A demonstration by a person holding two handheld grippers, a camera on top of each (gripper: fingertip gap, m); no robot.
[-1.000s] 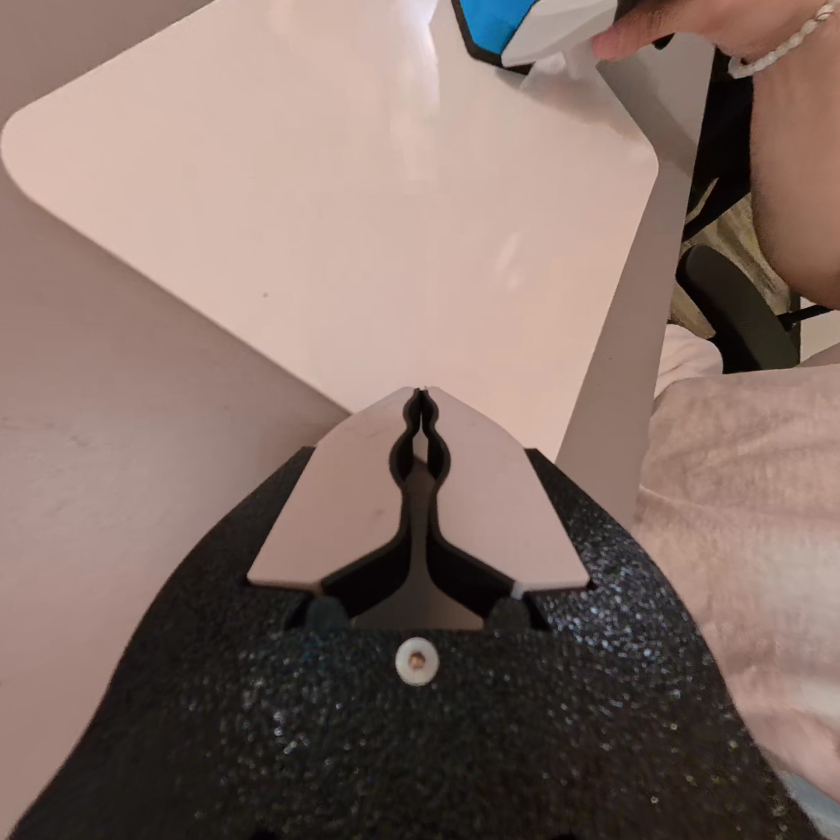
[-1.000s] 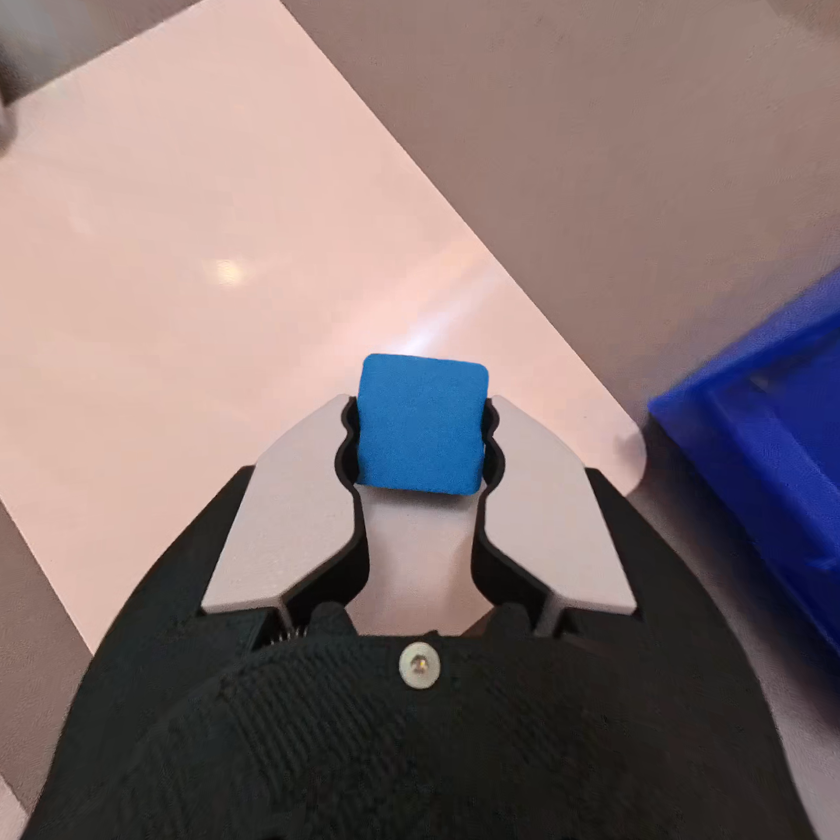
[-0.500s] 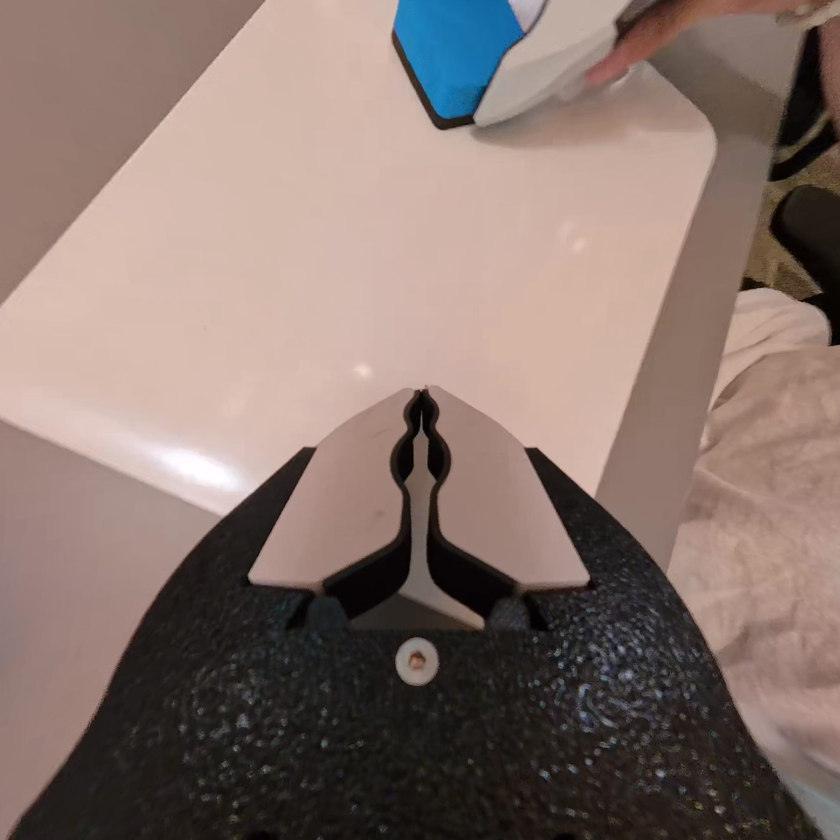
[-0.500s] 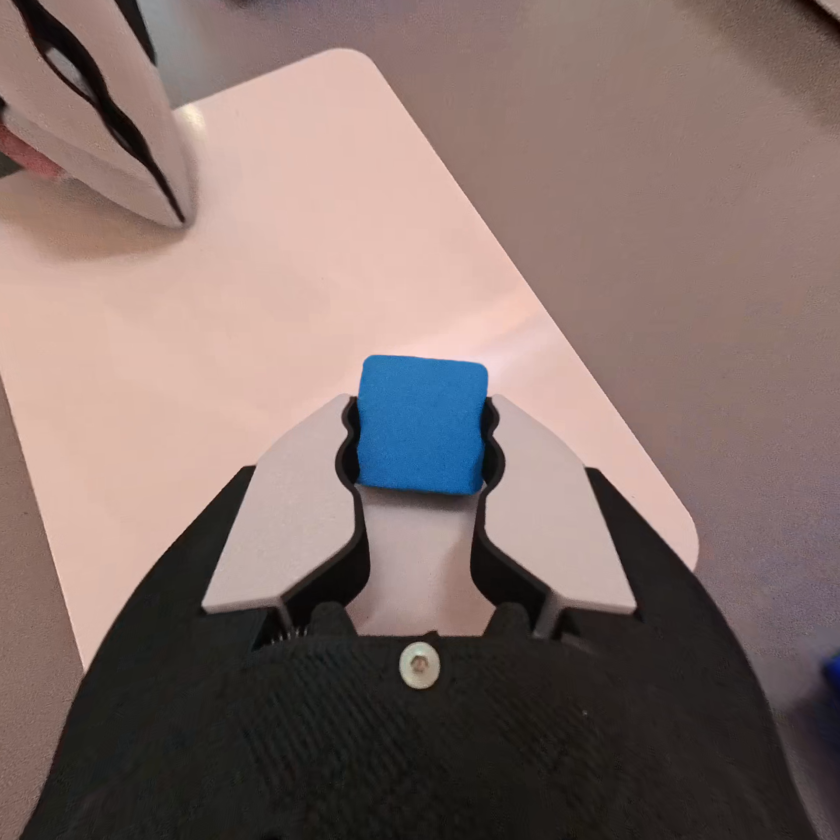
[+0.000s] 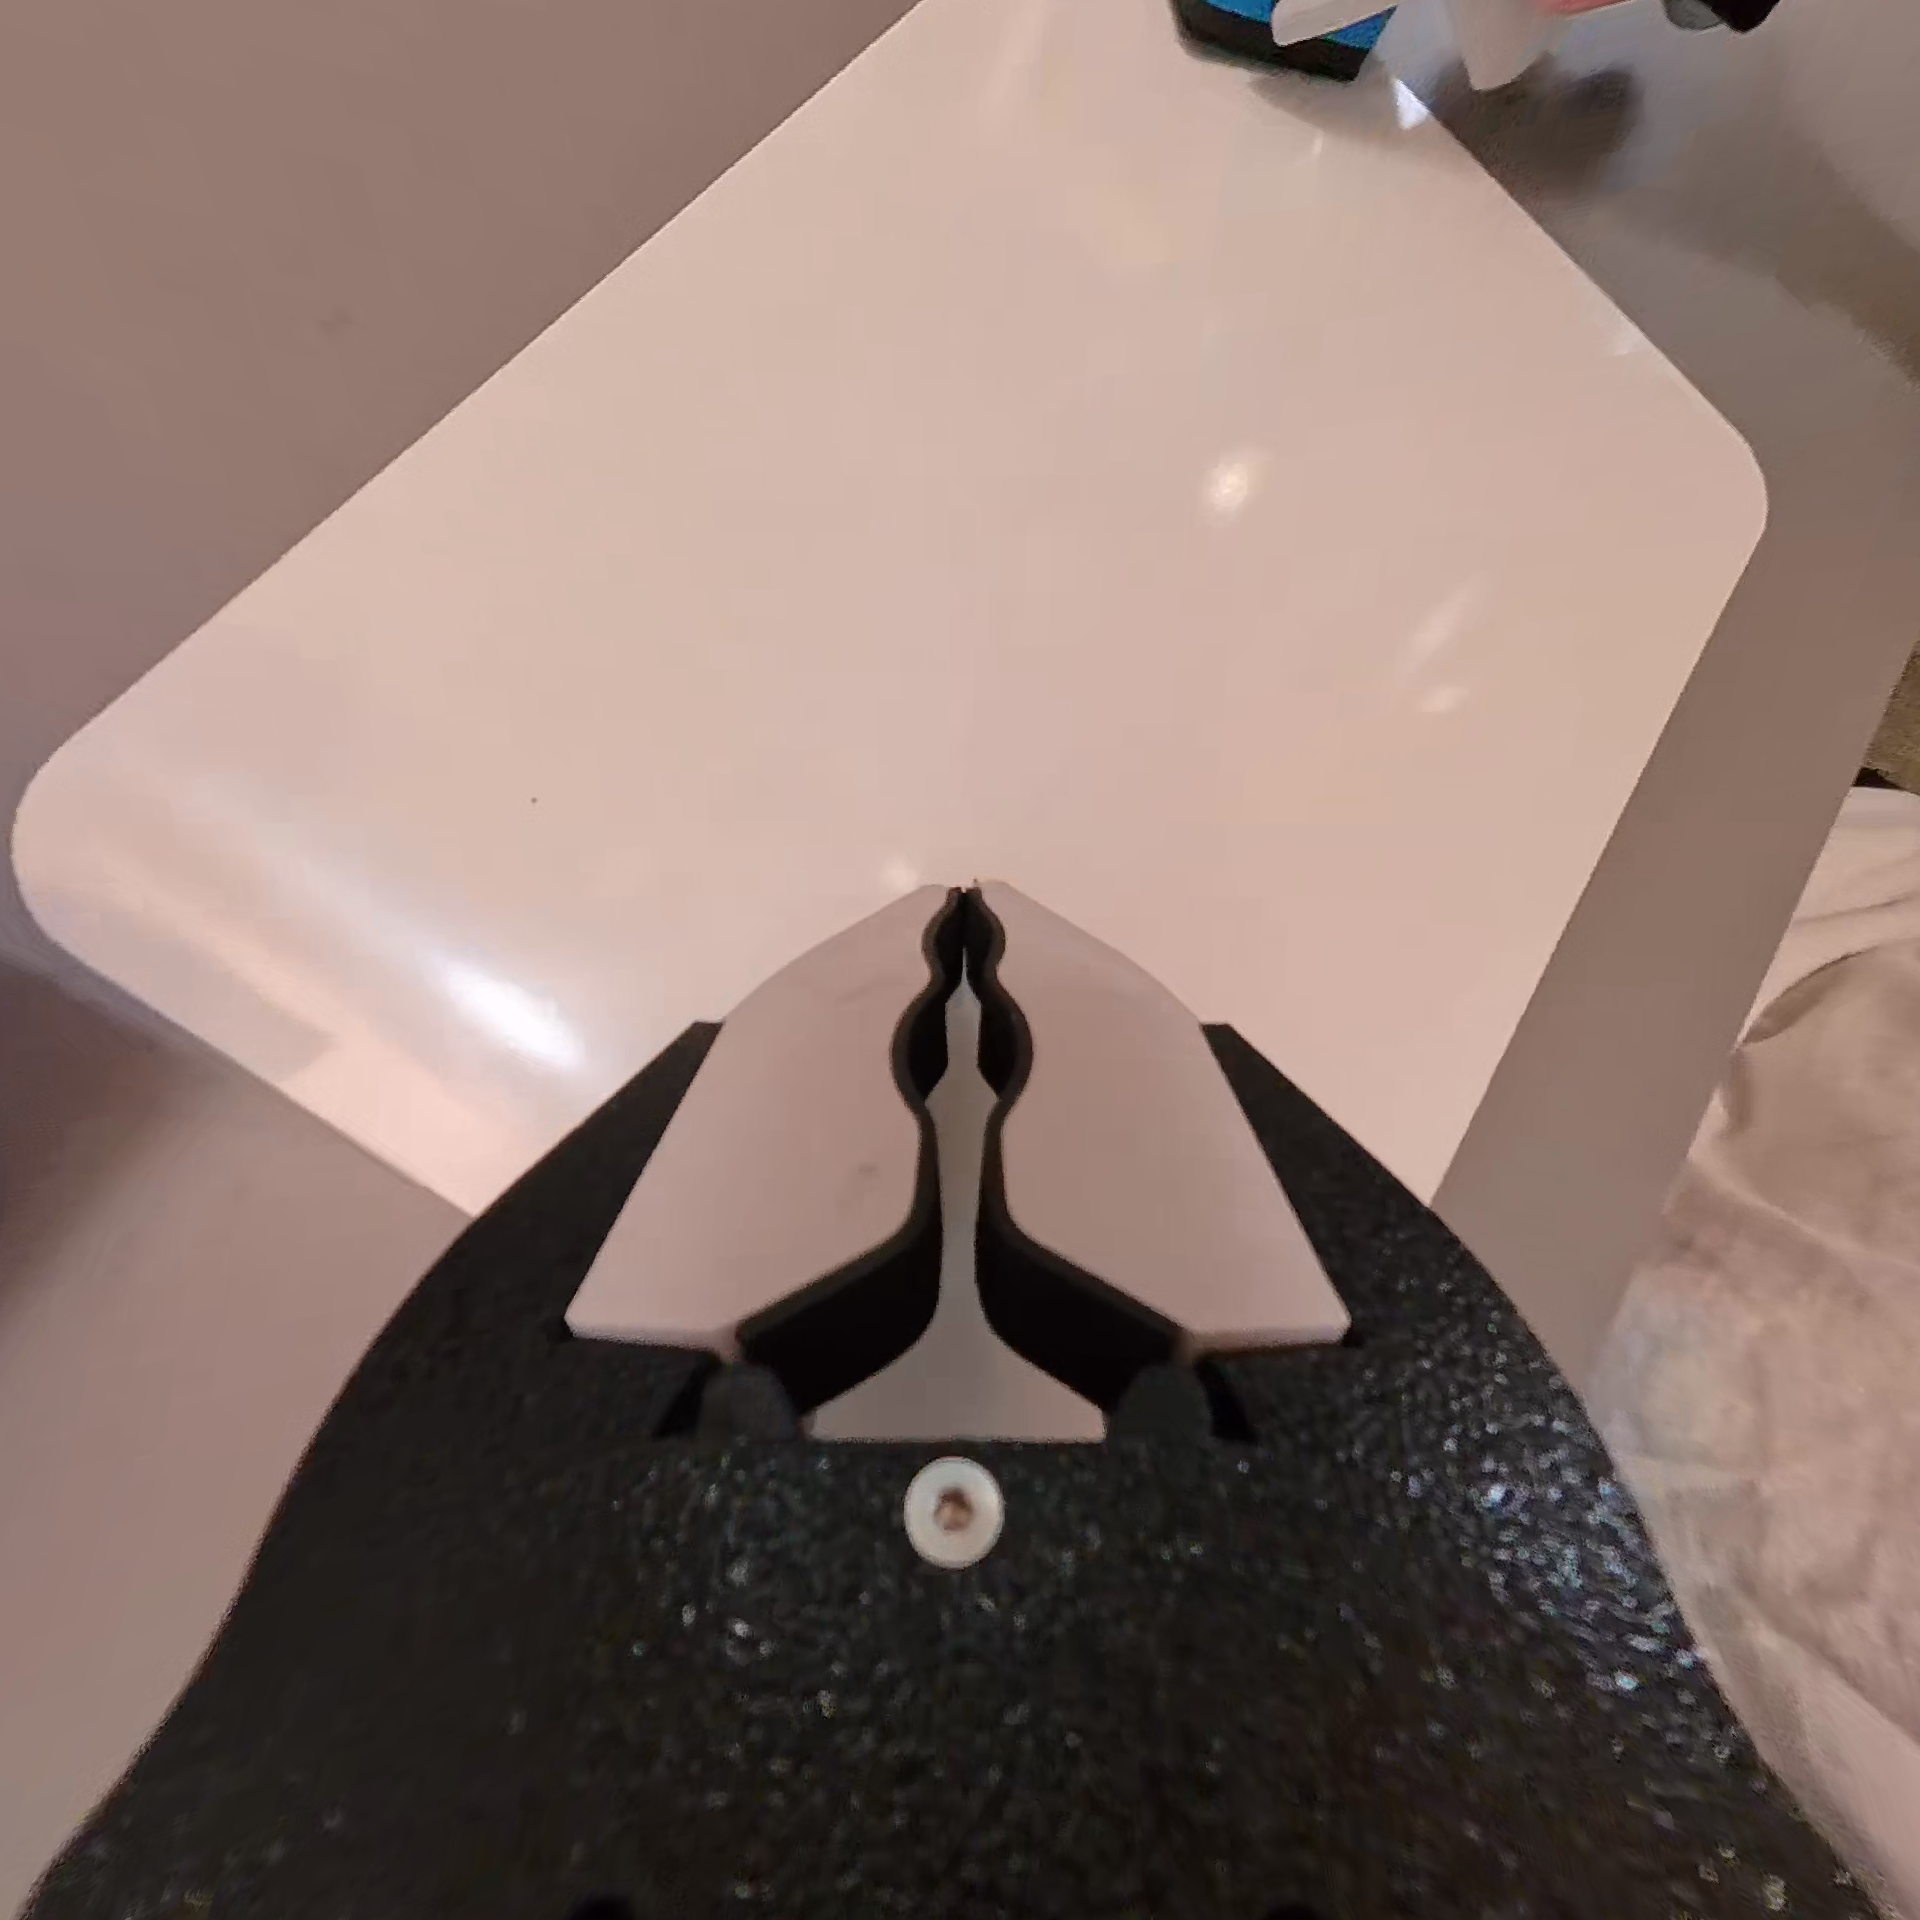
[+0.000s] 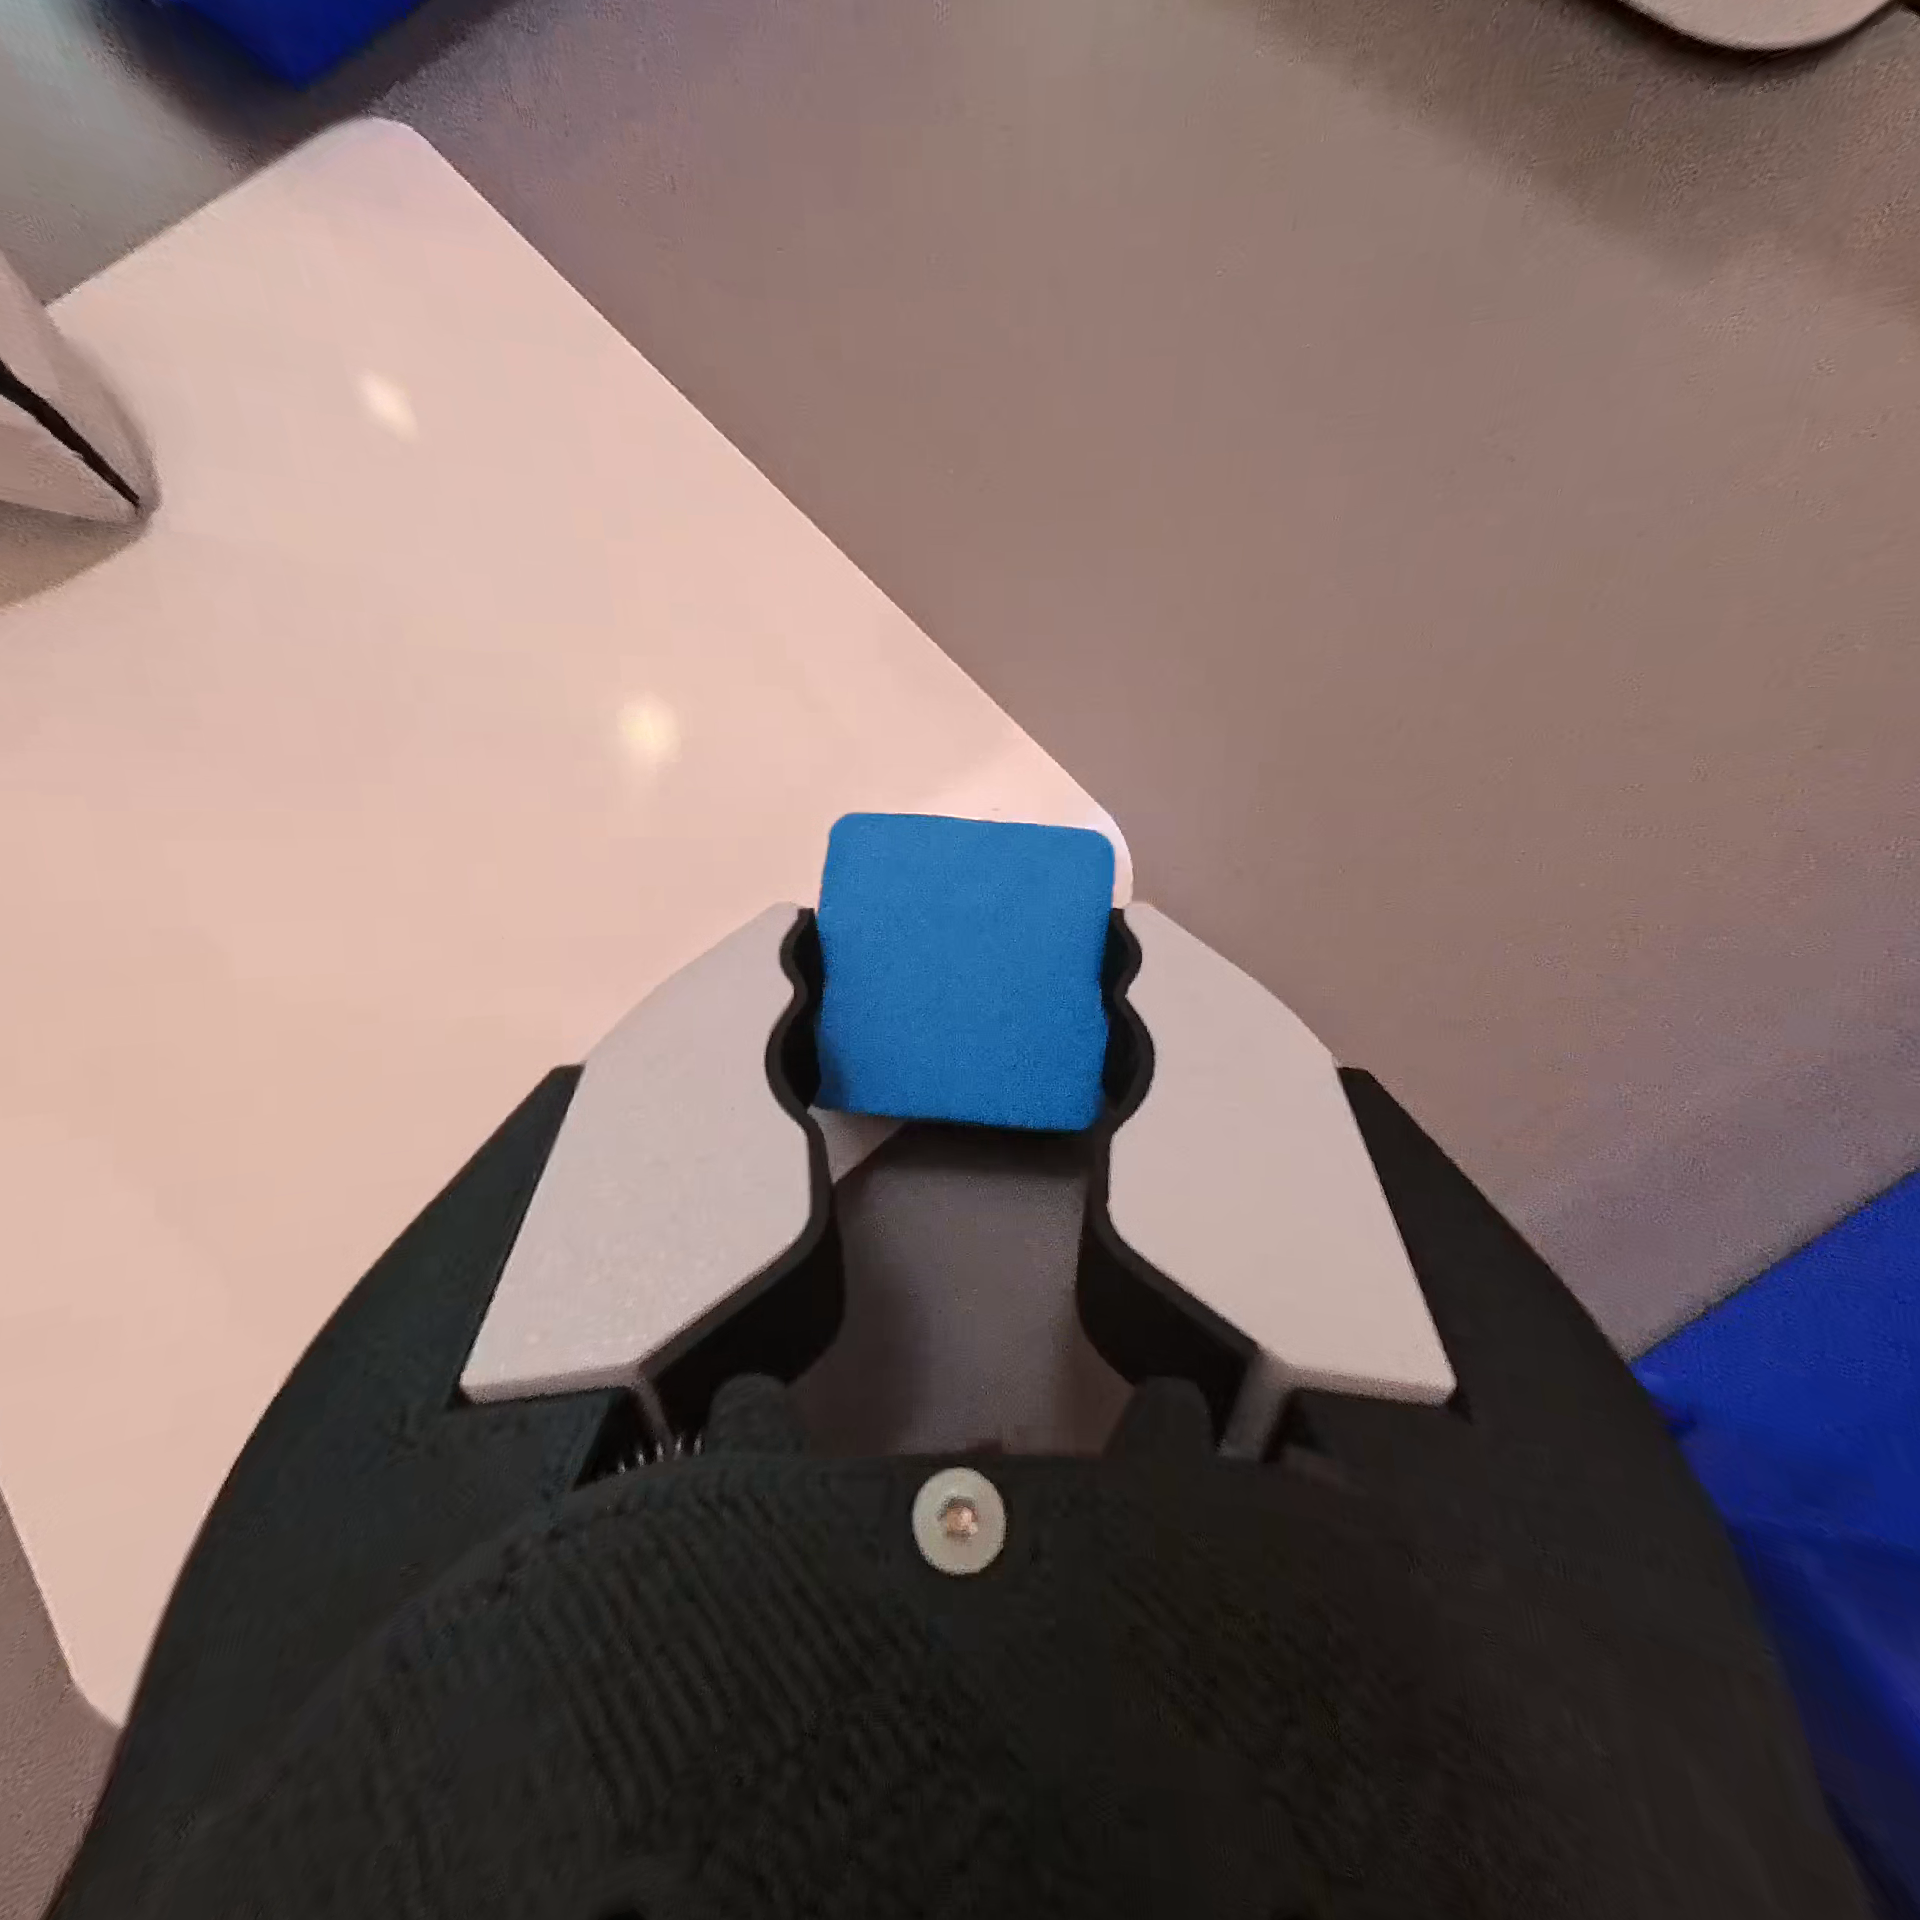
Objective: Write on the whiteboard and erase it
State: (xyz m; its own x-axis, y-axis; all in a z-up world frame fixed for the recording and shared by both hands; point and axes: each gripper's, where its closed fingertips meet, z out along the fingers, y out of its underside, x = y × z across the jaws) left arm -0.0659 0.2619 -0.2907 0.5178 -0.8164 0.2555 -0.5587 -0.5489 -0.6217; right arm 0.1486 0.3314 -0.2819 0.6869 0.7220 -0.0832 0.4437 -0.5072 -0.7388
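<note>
Now, left tongs (image 5: 961, 914) clenched on nothing, tips pressed to whiteboard (image 5: 935, 520) near its close edge, pinning it; board swung since a half-second ago, far corner turned rightward. Ahead and right, right tongs (image 6: 961, 982) grasping blue eraser (image 6: 961, 977), slid from mid-board to the board's edge beside grey table (image 6: 1351, 520). No marks visible; likely wiping nearly done. Blue bin (image 6: 1808, 1455) at right.

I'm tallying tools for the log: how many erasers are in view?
1. The blue eraser sits clamped in the right gripper, above the whiteboard edge. It also shows at the left wrist view's top edge. Others may lie out of frame.
</note>
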